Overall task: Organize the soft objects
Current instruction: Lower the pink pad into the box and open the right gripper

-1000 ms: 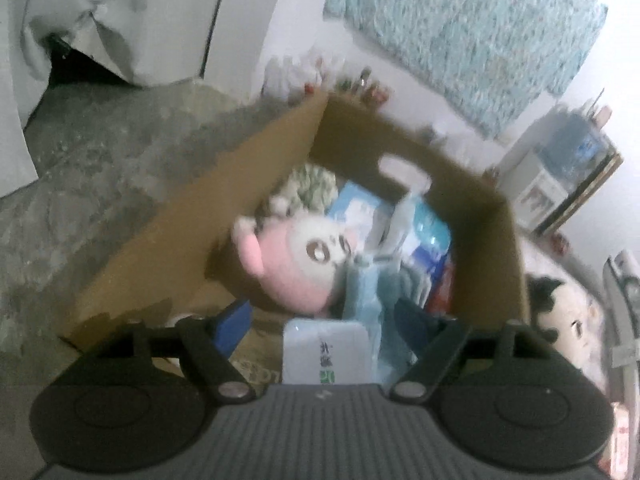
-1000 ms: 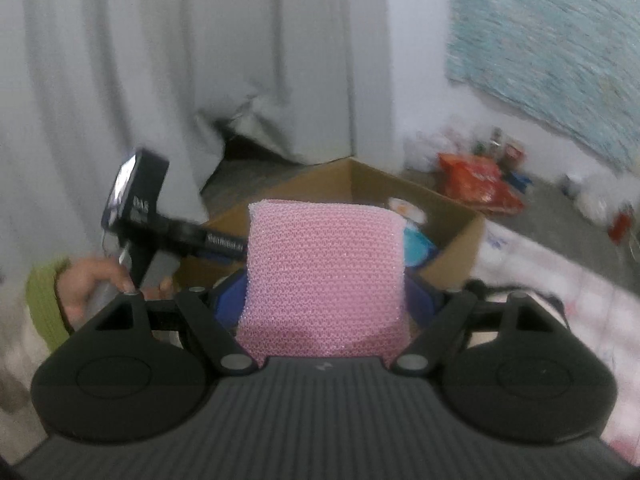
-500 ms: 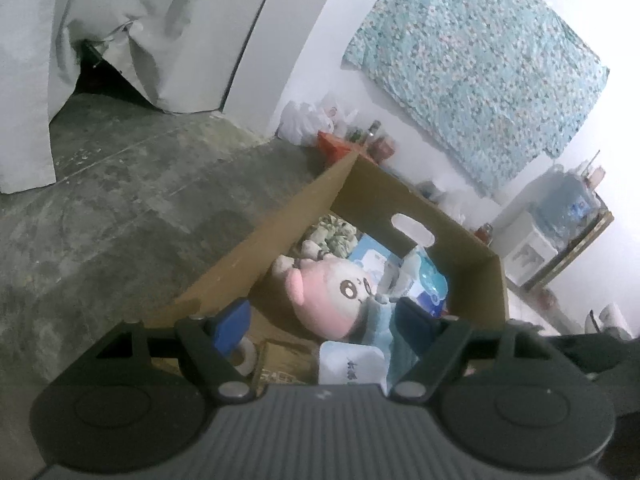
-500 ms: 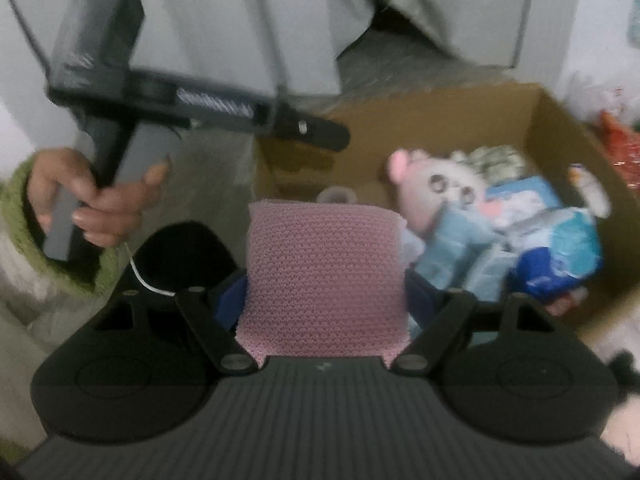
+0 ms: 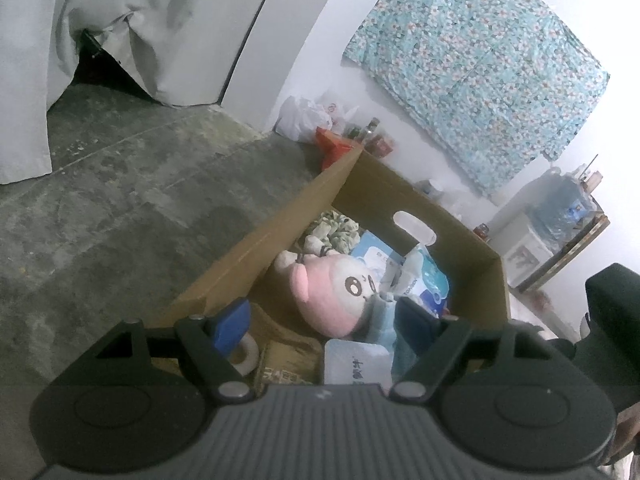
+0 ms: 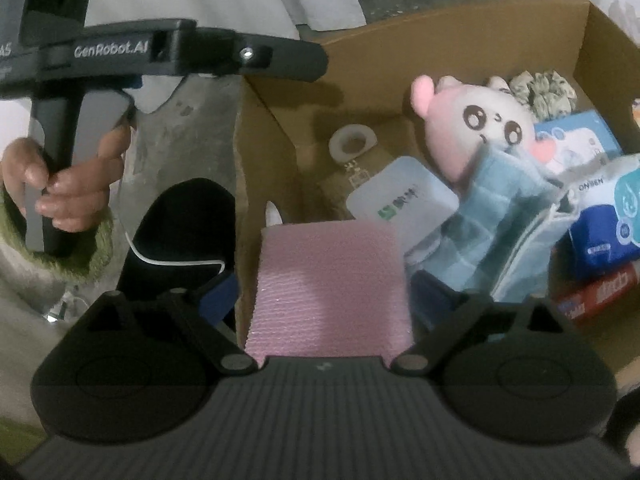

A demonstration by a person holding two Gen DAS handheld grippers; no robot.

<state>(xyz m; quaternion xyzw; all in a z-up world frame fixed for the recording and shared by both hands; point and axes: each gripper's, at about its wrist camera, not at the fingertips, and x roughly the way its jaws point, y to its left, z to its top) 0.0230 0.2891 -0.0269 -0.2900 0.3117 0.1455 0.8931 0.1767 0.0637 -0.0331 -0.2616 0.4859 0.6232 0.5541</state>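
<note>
Left wrist view: the left claw (image 5: pixel 322 322) hangs with its jaws apart and nothing between them, above the near end of a cardboard box (image 5: pixel 460 232). The box stands on a grey concrete floor (image 5: pixel 120 200) and its long axis runs away from the camera toward a white wall, where a flowered cloth (image 5: pixel 476 68) hangs. Inside lies a pink plush toy (image 5: pixel 340 292), with its face turned to the right wall of the box. The floor to the left of the box is free.

Right wrist view: the right claw (image 6: pixel 324 292) points down over the near left corner of the box. Its jaws are opening, and a pink knitted cloth (image 6: pixel 328 280) is between them, long axis pointing forward; the blue pads stand a little off its sides. Beside the plush toy lie a light blue cloth (image 6: pixel 492 216) and some packets. A hand (image 6: pixel 68 176) holds the left claw at the left, outside the box.
</note>
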